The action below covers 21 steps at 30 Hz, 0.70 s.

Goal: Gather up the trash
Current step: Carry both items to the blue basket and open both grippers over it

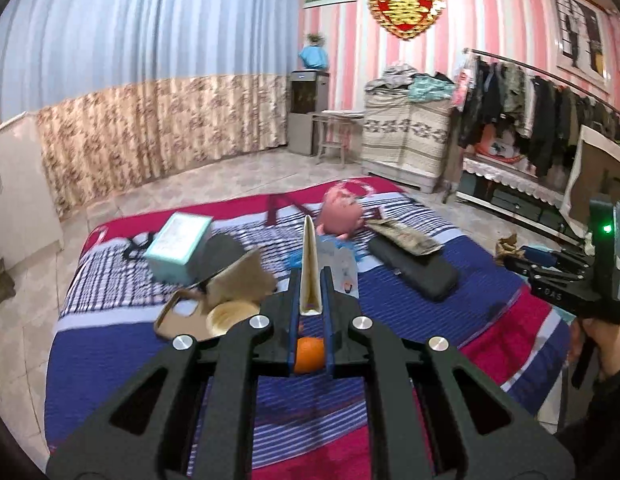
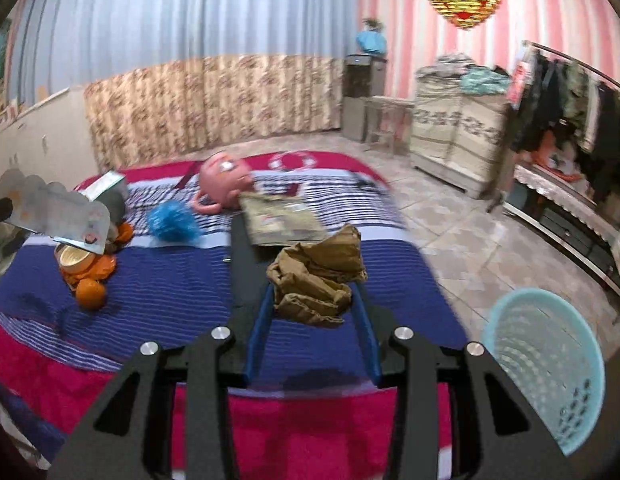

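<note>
The bed [image 2: 158, 280] fills the middle of both views, and the basket [image 2: 550, 364] stands on the floor off its near right corner, to the right of the right gripper [image 2: 312, 300]. The basket looks empty, though its bottom is only partly visible. That gripper's jaws are clamped on a crumpled brown paper wad [image 2: 316, 280], held up over the bed's near edge. The basket lies right of and below the wad, so the drop probably calls for a swing right; the right hand is the nearer one.

The left gripper [image 1: 310, 292] has its jaws together on a thin folded card [image 1: 310, 264], seen edge-on, its long axis running straight away from the jaws. It hangs over the bed's left side, well apart from the basket.

Left on the bed: an orange [image 2: 90, 294], peel [image 2: 96, 266], a small round tub [image 2: 74, 259].
</note>
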Motion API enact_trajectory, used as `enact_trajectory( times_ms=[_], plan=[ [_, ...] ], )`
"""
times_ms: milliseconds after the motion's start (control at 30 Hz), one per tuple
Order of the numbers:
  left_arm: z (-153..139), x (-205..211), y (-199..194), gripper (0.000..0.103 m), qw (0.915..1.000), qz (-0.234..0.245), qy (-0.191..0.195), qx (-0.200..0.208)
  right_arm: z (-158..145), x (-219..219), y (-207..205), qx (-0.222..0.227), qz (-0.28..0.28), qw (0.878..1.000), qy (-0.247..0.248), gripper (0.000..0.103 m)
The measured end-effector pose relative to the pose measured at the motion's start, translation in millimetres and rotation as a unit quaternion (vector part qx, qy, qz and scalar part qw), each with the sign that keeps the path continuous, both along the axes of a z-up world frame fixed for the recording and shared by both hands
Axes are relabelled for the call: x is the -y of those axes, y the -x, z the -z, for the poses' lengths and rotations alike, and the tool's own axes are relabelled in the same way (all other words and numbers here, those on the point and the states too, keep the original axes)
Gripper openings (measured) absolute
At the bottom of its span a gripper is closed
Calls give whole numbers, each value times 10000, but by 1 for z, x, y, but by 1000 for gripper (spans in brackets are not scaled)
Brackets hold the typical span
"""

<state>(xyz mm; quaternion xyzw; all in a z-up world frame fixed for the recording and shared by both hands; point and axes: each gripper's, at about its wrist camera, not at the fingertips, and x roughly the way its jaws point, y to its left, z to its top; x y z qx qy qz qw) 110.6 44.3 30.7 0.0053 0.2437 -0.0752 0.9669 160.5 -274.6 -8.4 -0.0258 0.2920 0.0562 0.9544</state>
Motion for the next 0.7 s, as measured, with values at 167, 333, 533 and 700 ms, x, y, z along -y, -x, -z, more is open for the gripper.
enact_trajectory(
  times_ms=[167,333,533,700],
  plan=[
    [-15,50,-4,8,9990,327,-218,218,-7,52,23,211,463,9985,-180,40],
    [-20,100,-16,8,9968,700,-240,290,-6,92,36,329,863,9953,-287,40],
    [-16,155,-31,8,9933,1125,-148,224,-5,141,44,440,1383,9885,-434,40],
    [-13,198,-36,8,9888,1461,-131,261,-1,183,47,441,1838,9800,-614,40]
  ],
)
